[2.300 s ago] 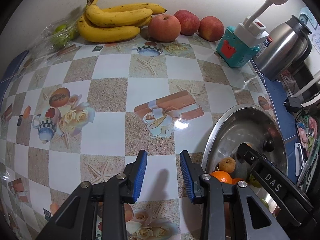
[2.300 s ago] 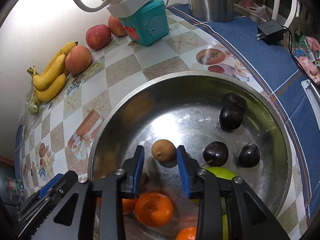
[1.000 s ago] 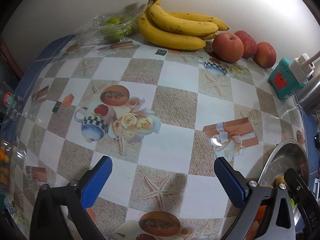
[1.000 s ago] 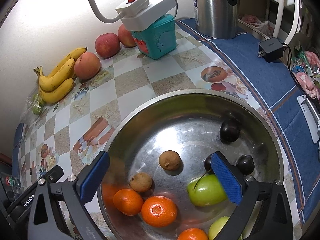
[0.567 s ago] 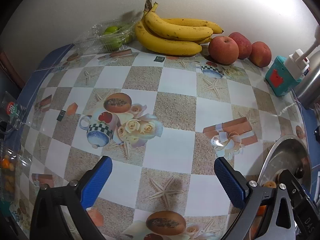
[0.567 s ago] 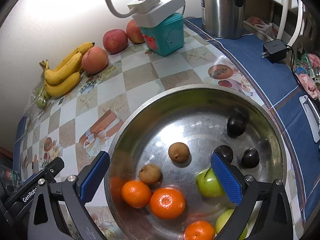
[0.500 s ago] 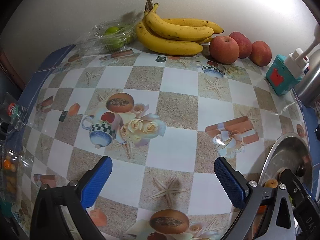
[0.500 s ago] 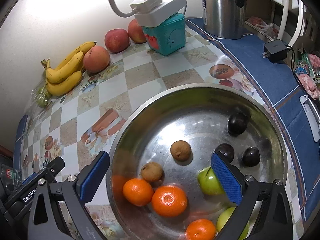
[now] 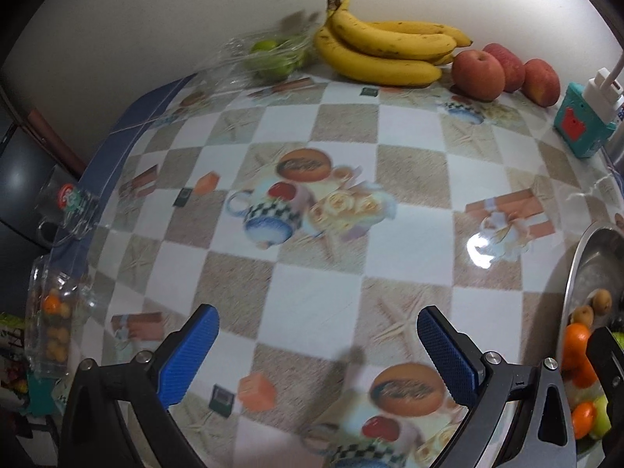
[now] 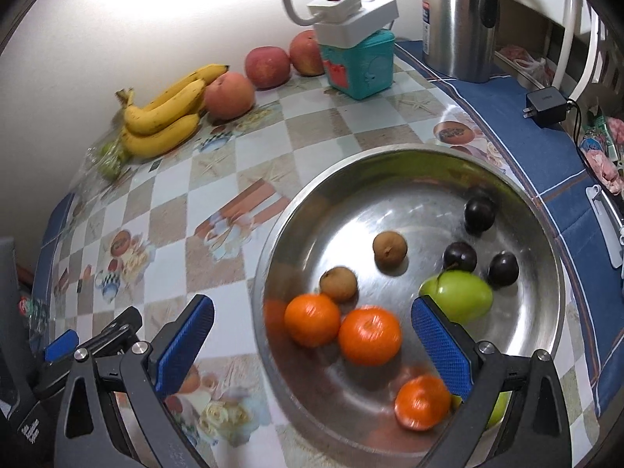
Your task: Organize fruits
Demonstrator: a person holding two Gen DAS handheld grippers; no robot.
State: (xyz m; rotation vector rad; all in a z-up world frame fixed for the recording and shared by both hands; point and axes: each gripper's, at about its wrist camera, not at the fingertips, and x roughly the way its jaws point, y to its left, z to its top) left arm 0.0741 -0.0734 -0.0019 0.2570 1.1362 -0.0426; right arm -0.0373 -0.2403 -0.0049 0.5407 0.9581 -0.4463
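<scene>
A steel bowl point(image 10: 526, 210) holds three oranges point(image 10: 368, 335), two brown longans point(image 10: 390, 249), three dark plums point(image 10: 460, 256) and green fruits point(image 10: 458, 296). My right gripper point(image 10: 312, 331) is open and empty, hovering above the bowl's near left part. A banana bunch point(image 9: 384, 52), three red apples point(image 9: 477, 74) and bagged green fruit point(image 9: 269, 56) lie along the far wall. My left gripper point(image 9: 318, 349) is open and empty above the checked tablecloth, left of the bowl point(image 9: 585, 257).
A teal box point(image 10: 360, 64) with a white power strip point(image 10: 353, 17) on top stands near the apples. A steel kettle point(image 10: 460, 15) and a black charger point(image 10: 546, 109) sit on the blue cloth at right. Plastic packs point(image 9: 54, 323) hang off the table's left edge.
Both grippers have opened wide from nearly closed. The left gripper has swung left, away from the bowl. The right gripper has drawn back and shifted left; the bowl now sits more to the right.
</scene>
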